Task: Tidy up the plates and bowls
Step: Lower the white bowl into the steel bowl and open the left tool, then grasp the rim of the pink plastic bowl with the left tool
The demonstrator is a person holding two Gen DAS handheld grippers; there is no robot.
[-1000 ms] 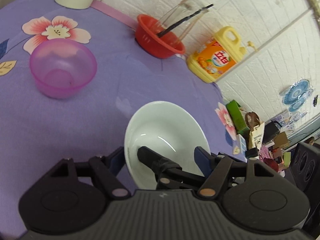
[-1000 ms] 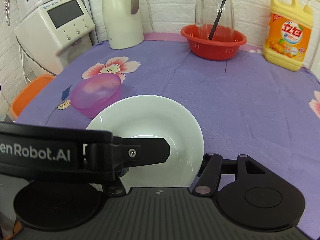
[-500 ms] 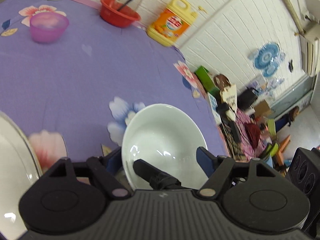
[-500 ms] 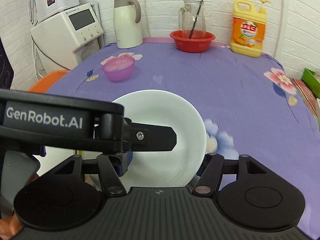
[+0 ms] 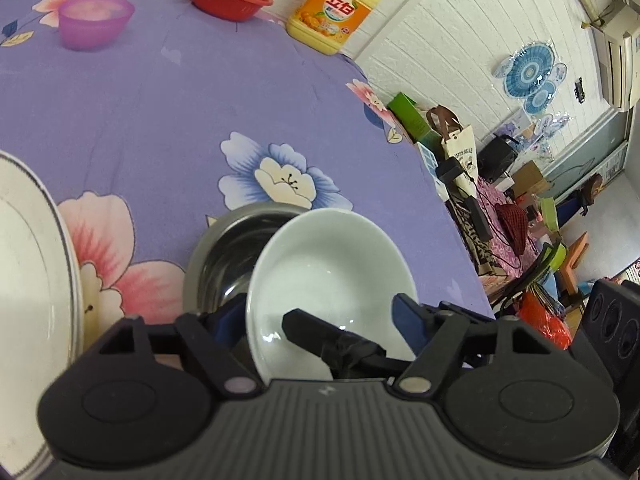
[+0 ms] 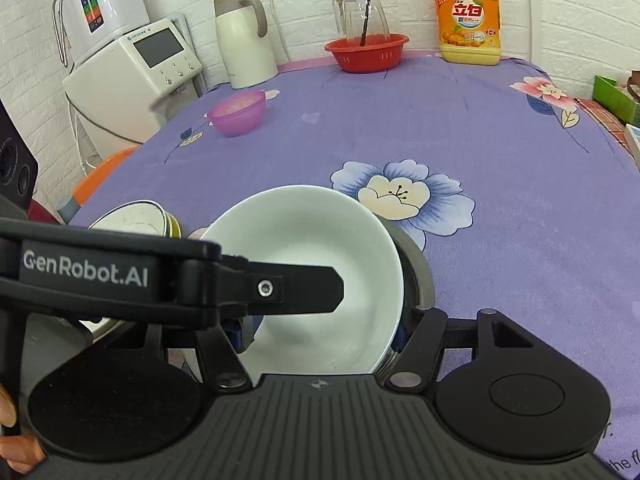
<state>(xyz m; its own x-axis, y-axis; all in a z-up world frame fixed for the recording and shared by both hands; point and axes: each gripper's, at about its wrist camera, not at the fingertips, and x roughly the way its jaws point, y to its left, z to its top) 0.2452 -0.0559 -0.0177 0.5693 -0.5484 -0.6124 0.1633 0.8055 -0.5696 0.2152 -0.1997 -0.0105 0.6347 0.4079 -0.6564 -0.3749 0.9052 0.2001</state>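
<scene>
On the purple floral tablecloth (image 6: 500,128), both grippers' fingers (image 5: 404,316) straddle a white bowl (image 5: 332,264), loosening.

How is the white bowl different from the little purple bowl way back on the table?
The white bowl is solid white and shiny; the purple bowl is see-through plastic. The white bowl looks wider and shallower, the purple bowl smaller and deeper. The white bowl sits tilted over a metal bowl between the grippers; the purple bowl stands alone, upright on the purple tablecloth. Both are round and look empty.
</scene>
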